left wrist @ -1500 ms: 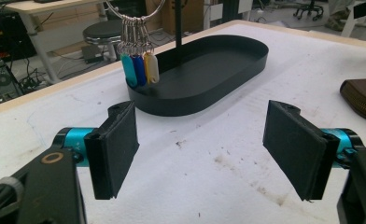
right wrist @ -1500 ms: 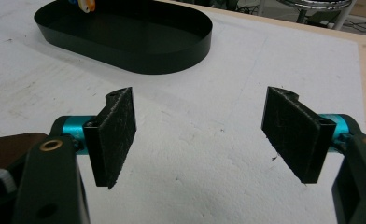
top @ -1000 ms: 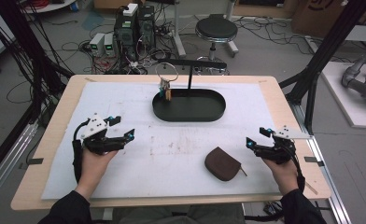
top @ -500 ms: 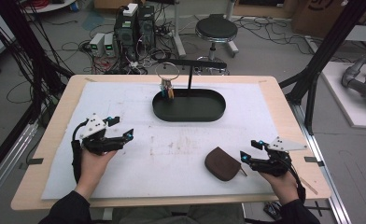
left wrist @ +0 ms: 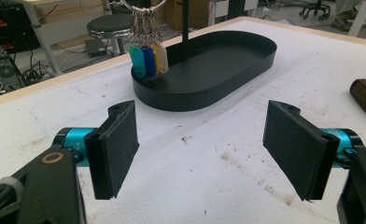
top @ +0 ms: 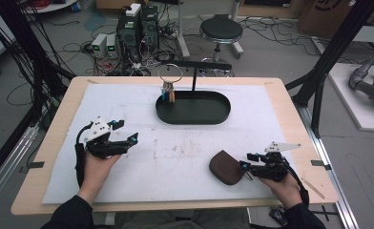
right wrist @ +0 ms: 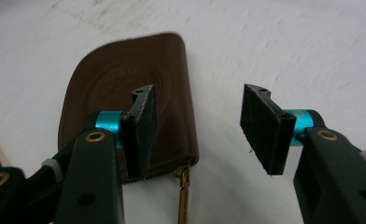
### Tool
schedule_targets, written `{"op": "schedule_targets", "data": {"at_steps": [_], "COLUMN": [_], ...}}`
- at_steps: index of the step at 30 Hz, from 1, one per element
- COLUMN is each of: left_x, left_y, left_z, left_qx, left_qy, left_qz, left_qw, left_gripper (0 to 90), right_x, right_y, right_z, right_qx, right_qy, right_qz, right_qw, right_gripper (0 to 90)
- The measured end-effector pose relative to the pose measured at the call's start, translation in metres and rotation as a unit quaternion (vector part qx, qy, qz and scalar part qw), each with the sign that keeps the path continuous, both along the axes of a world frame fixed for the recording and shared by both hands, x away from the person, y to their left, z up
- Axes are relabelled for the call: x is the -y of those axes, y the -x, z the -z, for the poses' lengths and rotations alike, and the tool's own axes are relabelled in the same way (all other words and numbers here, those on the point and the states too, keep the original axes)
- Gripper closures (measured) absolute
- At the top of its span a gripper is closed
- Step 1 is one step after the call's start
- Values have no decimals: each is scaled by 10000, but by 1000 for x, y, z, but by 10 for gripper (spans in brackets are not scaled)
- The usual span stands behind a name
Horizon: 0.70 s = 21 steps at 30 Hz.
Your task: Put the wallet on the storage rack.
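Right tongs [right wrist: 197,128] gape beside the brown pouch [right wrist: 125,93] — left tongs [left wrist: 204,149] (also apart) hover over the mat.

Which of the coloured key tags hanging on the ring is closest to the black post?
The white plastic key tag; the teal, blue and yellow ones hang further from the black post.

You brought your right gripper [top: 244,165] in from the table's right edge toward the brown pouch [top: 226,167], pulling it nearer your body as you went. Over the last second it closed most of that gap and ended at the pouch's right edge, jaws apart. In the right gripper view, one jaw sat over the leather and the other beside it.
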<state>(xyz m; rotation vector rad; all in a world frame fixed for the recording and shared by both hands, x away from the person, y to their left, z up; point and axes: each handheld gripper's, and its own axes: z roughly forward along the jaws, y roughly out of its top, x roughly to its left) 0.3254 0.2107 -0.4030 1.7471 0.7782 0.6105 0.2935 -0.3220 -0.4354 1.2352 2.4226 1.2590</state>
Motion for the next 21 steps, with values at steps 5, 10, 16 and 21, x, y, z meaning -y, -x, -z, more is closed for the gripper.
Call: {"op": "schedule_targets", "data": {"at_steps": [5,10,16,21], "left_x": [1,3,7,12], "left_y": [-1,-1,-2,-2], "left_z": [1,0,0,-1], "left_qx": [-8,3,8,22], "left_qy": [20,3,-30,-39], "left_qz": [13,17,59,109], "left_qw": [10000,10000,10000,9999], "left_gripper": [263,263,263,263], "right_x": [1,5,0,-8], "right_y": [-5,-10,-7,-2], "right_z": [4,8,3,-8], "right_qx": [-491,-961,-808,-278], "right_qy": [-141,-587,-379,-325], "right_qz": [45,-136,-261,-402], "right_qw": [9987,9935,9957,9983], "right_gripper": [471,677,753,821]}}
